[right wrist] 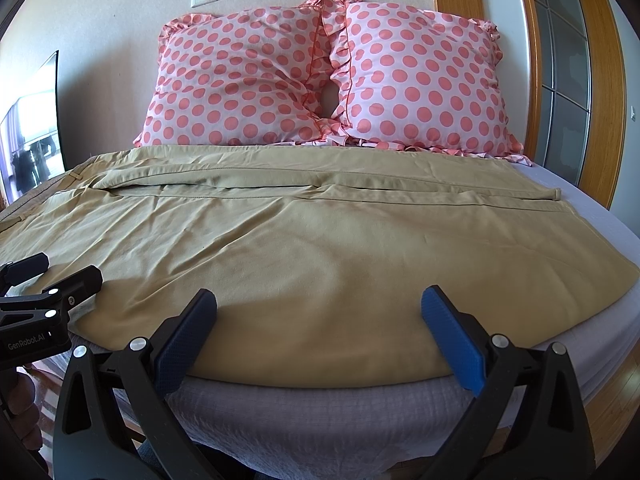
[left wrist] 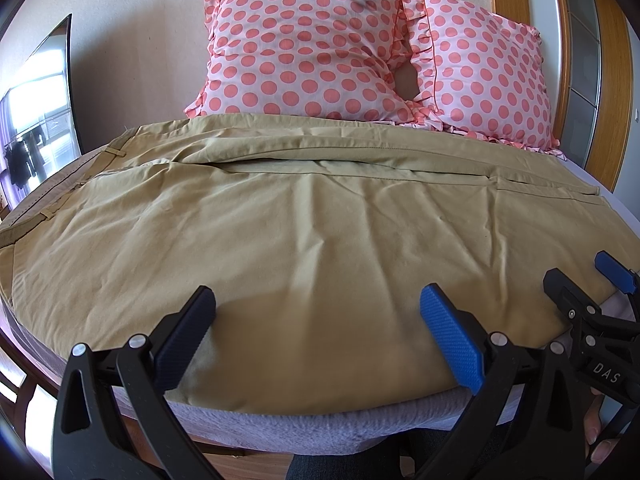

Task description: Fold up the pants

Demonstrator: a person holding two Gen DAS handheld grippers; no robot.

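Observation:
Tan pants (left wrist: 304, 216) lie spread flat across the bed, waistband with belt loops at the left, leg hems at the right; they also show in the right wrist view (right wrist: 320, 236). My left gripper (left wrist: 318, 312) is open and empty, hovering over the pants' near edge. My right gripper (right wrist: 320, 312) is open and empty over the same near edge, further right. The right gripper shows at the right of the left wrist view (left wrist: 580, 276), and the left gripper shows at the left of the right wrist view (right wrist: 60, 268).
Two pink polka-dot pillows (right wrist: 320, 76) lean on the wall at the bed's head. A grey sheet (right wrist: 320, 412) covers the mattress edge below the pants. A dark screen (left wrist: 40, 112) stands left; a wooden door frame (right wrist: 532, 60) stands right.

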